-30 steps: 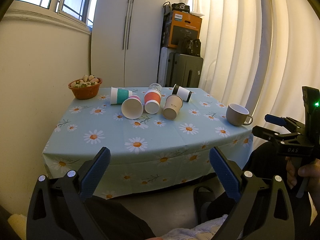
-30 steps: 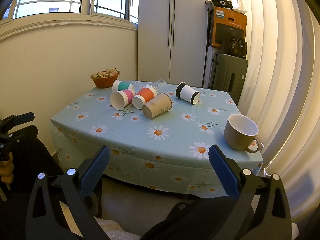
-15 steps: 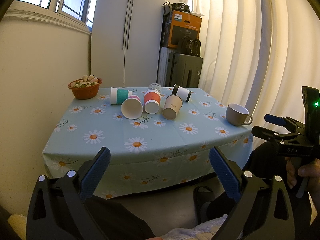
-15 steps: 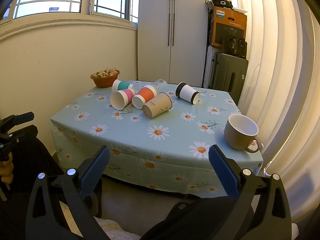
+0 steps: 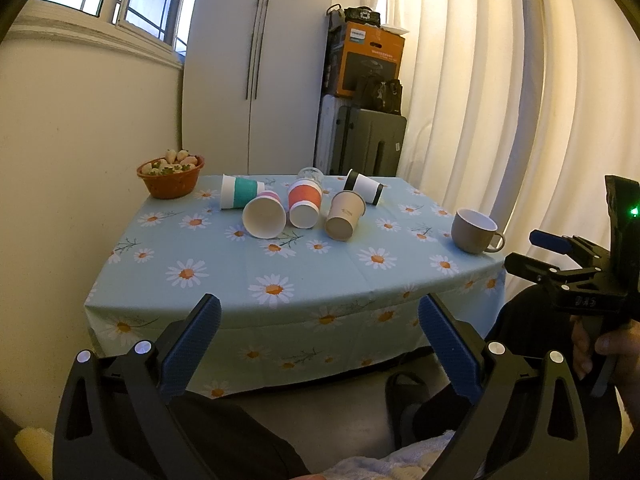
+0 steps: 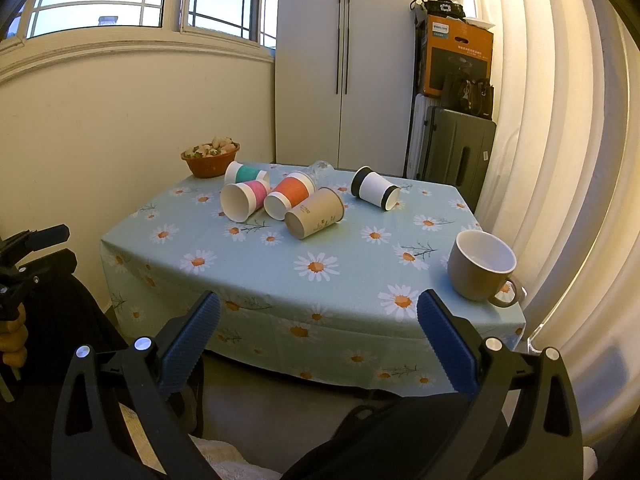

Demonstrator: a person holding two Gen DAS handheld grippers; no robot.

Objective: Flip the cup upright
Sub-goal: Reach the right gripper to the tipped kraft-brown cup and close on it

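Note:
Several paper cups lie on their sides on the daisy tablecloth: a teal cup (image 5: 239, 191), a pink cup (image 5: 265, 216), an orange cup (image 5: 305, 203), a brown cup (image 5: 345, 215) and a black-and-white cup (image 5: 364, 187). They also show in the right wrist view, with the brown cup (image 6: 316, 213) nearest. A clear glass (image 5: 310, 173) lies behind them. My left gripper (image 5: 320, 344) is open and empty, short of the table's front edge. My right gripper (image 6: 318, 340) is open and empty, also off the table.
A beige mug (image 6: 482, 265) stands upright at the table's right front corner. An orange bowl of fruit (image 5: 171, 174) stands at the back left. A wall runs along the left side, curtains along the right. A wardrobe, suitcase and box stand behind the table.

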